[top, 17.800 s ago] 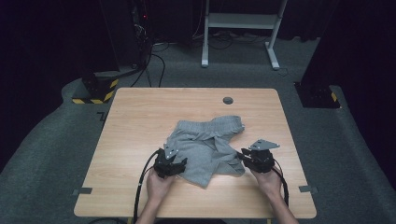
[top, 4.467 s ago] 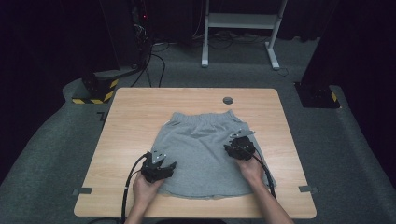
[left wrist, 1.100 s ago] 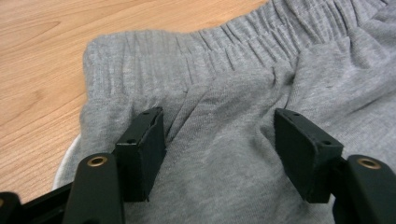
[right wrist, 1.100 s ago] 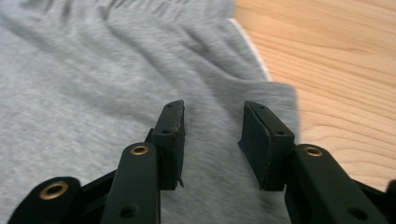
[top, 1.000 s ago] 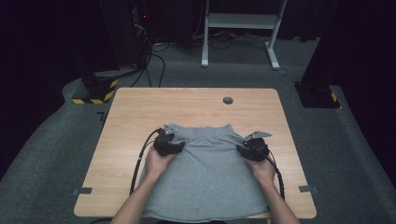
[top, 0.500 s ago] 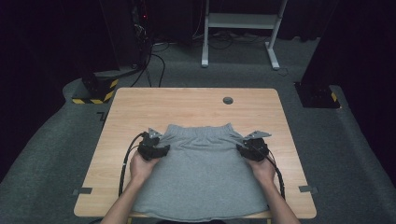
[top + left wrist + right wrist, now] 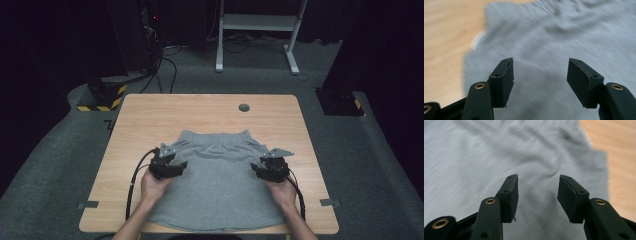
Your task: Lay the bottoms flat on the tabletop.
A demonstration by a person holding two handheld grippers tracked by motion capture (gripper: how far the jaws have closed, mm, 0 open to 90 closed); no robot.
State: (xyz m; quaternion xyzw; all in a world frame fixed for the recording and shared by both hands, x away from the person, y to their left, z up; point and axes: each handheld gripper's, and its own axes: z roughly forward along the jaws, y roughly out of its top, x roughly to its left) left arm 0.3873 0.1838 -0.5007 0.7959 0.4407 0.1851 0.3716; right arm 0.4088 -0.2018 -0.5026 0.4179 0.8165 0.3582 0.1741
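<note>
Dark carpet surrounds our wooden bench (image 7: 150, 115); the grey shorts (image 7: 215, 185) lie flat beneath both grippers, left (image 7: 540, 75) and right (image 7: 537, 192), whose jaws have just opened, gripping nothing

Your left hand (image 7: 154, 186) holds the black two-jaw left gripper (image 7: 176, 166), and its jaws stand apart with nothing between them. Your right hand (image 7: 283, 192) holds the black two-jaw right gripper (image 7: 260, 170); its jaws have just been opening, nothing between them.
</note>
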